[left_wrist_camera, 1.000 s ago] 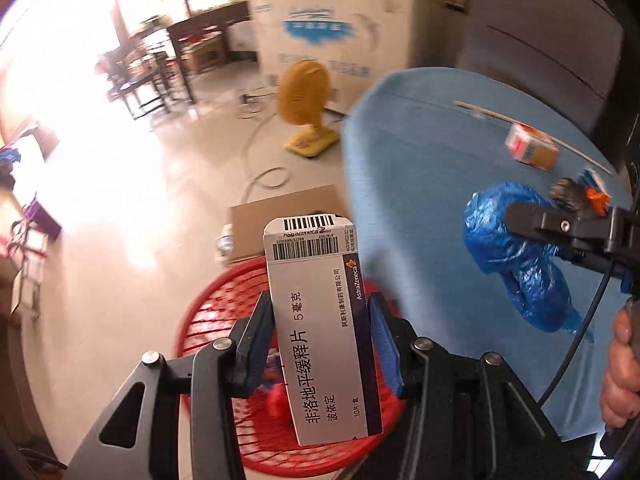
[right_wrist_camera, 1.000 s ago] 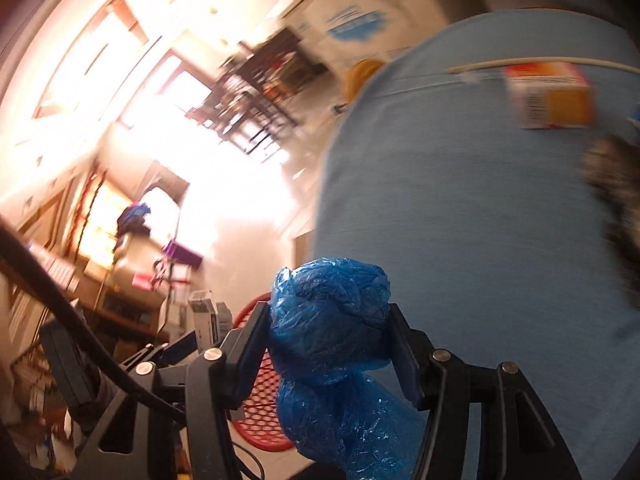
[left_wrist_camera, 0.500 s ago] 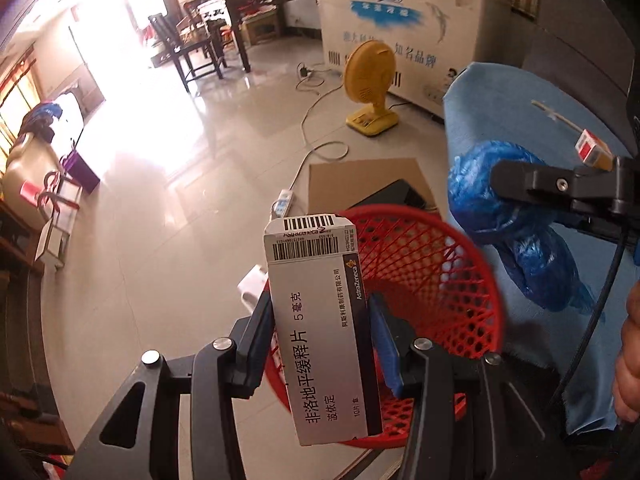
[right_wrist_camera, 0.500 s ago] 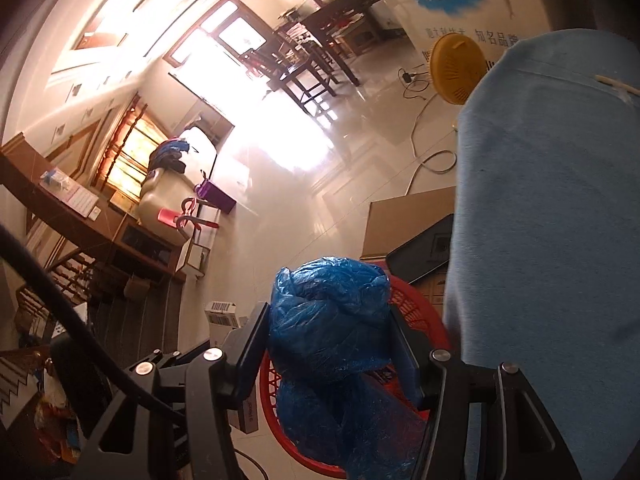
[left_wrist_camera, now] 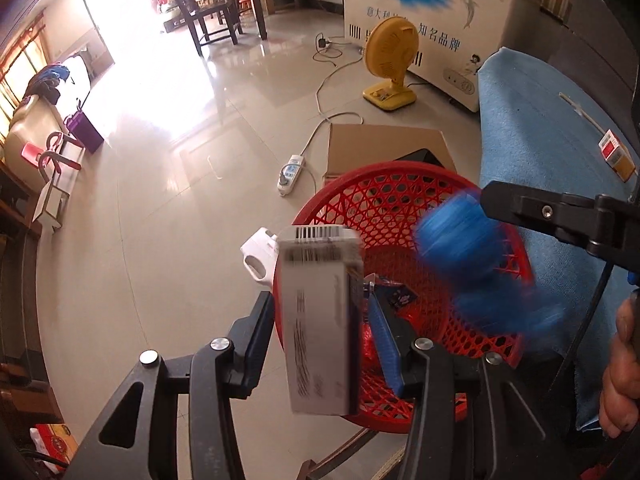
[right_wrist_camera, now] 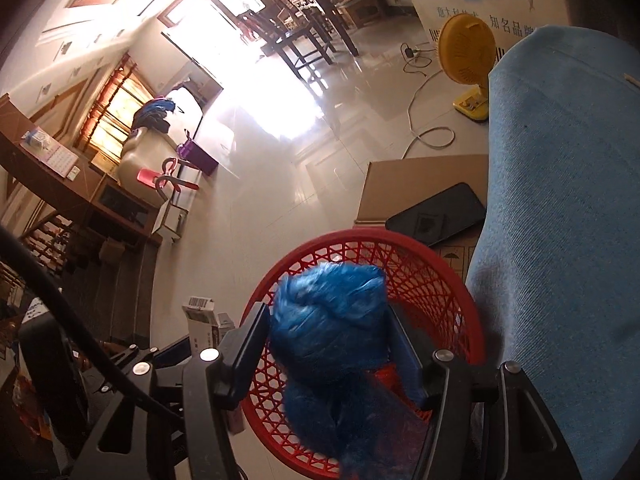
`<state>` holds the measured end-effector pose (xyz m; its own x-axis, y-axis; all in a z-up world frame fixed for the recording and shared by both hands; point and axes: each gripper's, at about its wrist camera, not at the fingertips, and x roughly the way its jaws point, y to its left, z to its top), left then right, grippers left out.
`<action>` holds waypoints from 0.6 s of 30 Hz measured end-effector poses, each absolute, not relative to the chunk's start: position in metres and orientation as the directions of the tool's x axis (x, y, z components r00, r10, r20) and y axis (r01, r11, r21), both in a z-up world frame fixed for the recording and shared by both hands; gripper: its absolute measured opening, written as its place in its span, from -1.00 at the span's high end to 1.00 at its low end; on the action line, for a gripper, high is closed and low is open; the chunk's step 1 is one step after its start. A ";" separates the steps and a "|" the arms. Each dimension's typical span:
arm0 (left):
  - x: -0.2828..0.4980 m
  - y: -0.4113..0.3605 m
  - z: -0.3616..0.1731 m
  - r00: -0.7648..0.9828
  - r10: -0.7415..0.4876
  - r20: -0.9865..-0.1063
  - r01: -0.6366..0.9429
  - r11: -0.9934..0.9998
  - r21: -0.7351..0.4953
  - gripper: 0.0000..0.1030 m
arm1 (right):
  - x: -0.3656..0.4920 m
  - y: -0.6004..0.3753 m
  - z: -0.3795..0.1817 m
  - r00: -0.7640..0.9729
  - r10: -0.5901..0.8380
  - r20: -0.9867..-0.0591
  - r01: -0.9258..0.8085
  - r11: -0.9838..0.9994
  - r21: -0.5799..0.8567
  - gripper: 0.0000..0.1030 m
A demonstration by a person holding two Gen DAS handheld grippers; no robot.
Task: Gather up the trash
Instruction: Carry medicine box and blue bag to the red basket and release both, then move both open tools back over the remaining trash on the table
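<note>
A red mesh basket (left_wrist_camera: 384, 168) stands on the floor beside the blue-clothed table (left_wrist_camera: 540, 128). My left gripper (left_wrist_camera: 320, 300) points down over its near rim. A white medicine box (left_wrist_camera: 316, 320) with a barcode lies blurred between the fingers and looks smaller, slipping away from the pads. My right gripper (right_wrist_camera: 328, 312) hangs over the same basket (right_wrist_camera: 360, 236), its jaws opening. A crumpled blue plastic bag (right_wrist_camera: 328, 320) sits blurred between them, sliding down. The bag (left_wrist_camera: 456, 240) also shows below the right finger (left_wrist_camera: 520, 204). A dark wrapper (left_wrist_camera: 400, 296) lies inside the basket.
A small orange carton (left_wrist_camera: 616, 156) and a thin stick (left_wrist_camera: 580, 112) lie on the table. Behind the basket is a flat cardboard box (left_wrist_camera: 380, 144) with a black phone (right_wrist_camera: 436, 212) on it. A power strip (left_wrist_camera: 290, 172), a yellow fan (left_wrist_camera: 390, 64) and a white freezer (left_wrist_camera: 420, 0) lie beyond.
Both grippers swung from over the blue table to above the red basket and tipped downward. The box and the bag, sharp and firmly held before, are now blurred and dropping from the pads.
</note>
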<state>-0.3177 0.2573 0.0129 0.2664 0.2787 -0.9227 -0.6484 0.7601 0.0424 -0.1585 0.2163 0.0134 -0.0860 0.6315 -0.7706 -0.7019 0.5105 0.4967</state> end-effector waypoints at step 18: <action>-0.281 0.241 0.025 0.325 0.248 -0.913 -0.613 0.790 -0.003 -0.08 | -0.143 0.155 0.050 0.108 0.656 -0.747 -0.710 0.577 0.404 -0.29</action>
<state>-0.2811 0.2410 0.0255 0.3251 0.2483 -0.9125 -0.6125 0.7905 -0.0031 -0.1434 0.1552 0.0501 0.1080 0.6563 -0.7468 -0.7102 0.5766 0.4040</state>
